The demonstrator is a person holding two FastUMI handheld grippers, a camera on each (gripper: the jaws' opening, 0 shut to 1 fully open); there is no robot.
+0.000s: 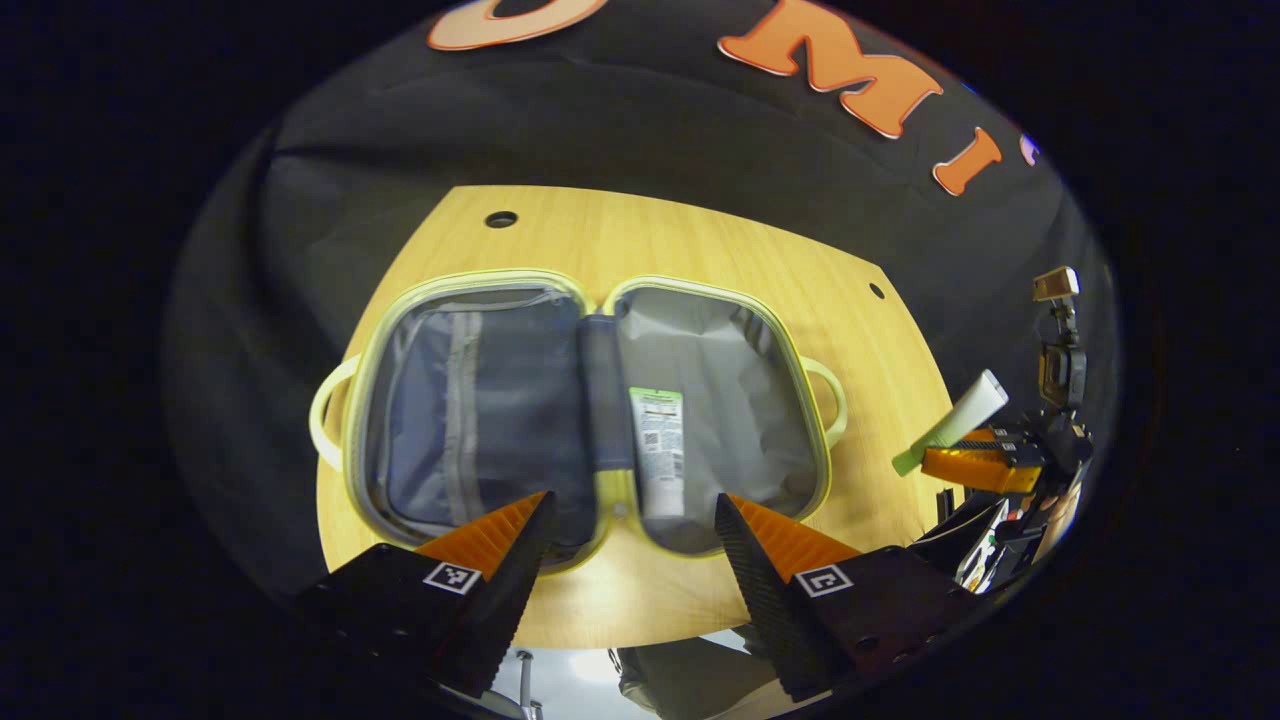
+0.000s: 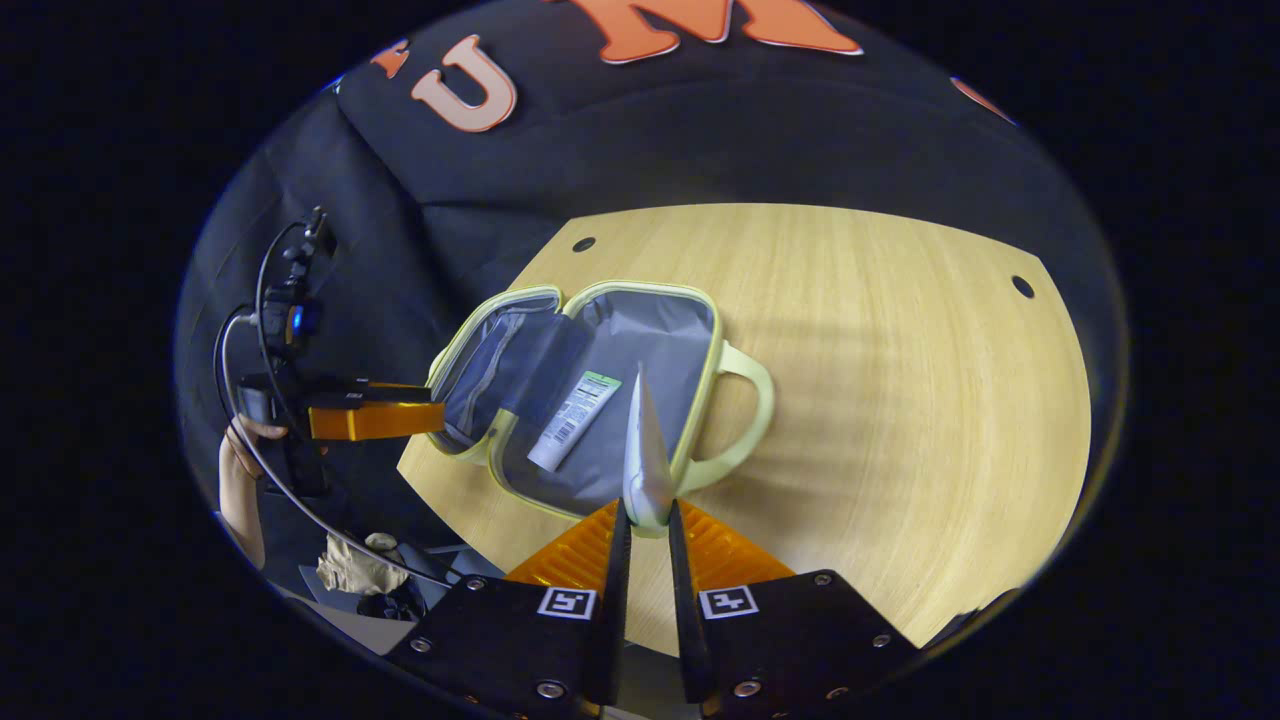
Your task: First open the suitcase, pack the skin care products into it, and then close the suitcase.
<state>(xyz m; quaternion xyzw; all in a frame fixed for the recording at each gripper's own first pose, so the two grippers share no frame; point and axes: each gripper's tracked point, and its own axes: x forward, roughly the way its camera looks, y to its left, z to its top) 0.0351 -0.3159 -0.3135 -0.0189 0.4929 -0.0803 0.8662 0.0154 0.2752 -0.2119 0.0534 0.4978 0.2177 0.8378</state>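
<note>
The suitcase point(image 1: 590, 410) lies open flat on the worktop point(image 1: 700, 250), both halves showing their grey lining; so the opening step looks done and packing is in hand. One tube point(image 1: 657, 450) already rests in the half at 3 o'clock of the hinge in the left gripper view, lying lengthwise close to the spine; in the right gripper view the same tube point(image 2: 573, 420) sits at about 10 o'clock from the right claw's tips.

The right claw point(image 2: 646, 520) is narrow, both fingers pressed on the end of a second tube point(image 2: 643, 450), which points up and away over the case's near rim, beside the handle point(image 2: 745, 415); from the left gripper view that second tube point(image 1: 955, 420) shows off at 3 o'clock, apart from the case.

The left claw point(image 1: 632, 515) stands wide and holds nothing, poised over the case's near edge.

Next, I judge, the right claw must carry its tube further over the lined half, lower it beside the first, and let go; closing remains.
</note>
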